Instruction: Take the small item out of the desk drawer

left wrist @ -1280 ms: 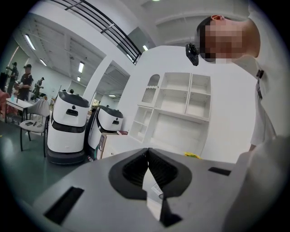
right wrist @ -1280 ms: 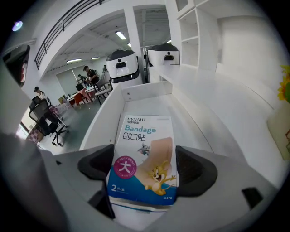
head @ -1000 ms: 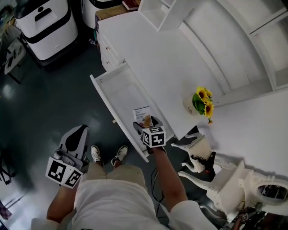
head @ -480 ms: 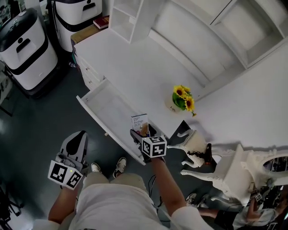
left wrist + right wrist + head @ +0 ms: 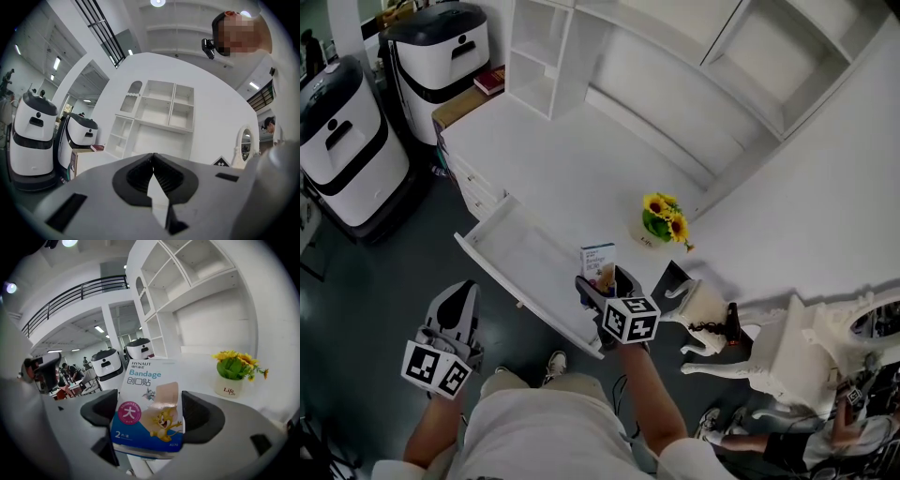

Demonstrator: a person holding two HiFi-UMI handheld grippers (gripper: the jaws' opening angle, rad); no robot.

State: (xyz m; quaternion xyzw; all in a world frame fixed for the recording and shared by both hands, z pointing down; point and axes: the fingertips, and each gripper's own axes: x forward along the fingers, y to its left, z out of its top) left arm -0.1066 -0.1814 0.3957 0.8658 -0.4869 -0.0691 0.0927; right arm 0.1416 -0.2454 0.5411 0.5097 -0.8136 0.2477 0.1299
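Currently a small box (image 5: 149,405) printed "Bandage" is gripped by the right gripper (image 5: 150,414), whose fingers (image 5: 202,416) are set wide and pressed against the box's two side edges, so that its printed face is turned toward the right gripper view. From the head view the box (image 5: 598,261) is seen held upright, above the near end of the open drawer (image 5: 517,251) and clear of its floor, with the right gripper (image 5: 602,282) beneath and behind it. The drawer is pulled out from the front edge of the white tabletop (image 5: 567,159), and nothing else can be made out inside it. A flowerpot (image 5: 660,221) with yellow blooms is stood on the tabletop, off to the right of the box and apart from it; in the right gripper view it (image 5: 230,380) is seen beyond the right finger. The left gripper (image 5: 467,289) is held out over the dark floor, to the left of the drawer and well apart from it. Its fingers (image 5: 165,177) are brought together at the tips, and nothing is held between them. A white chair (image 5: 769,361) is placed to the right of the drawer.
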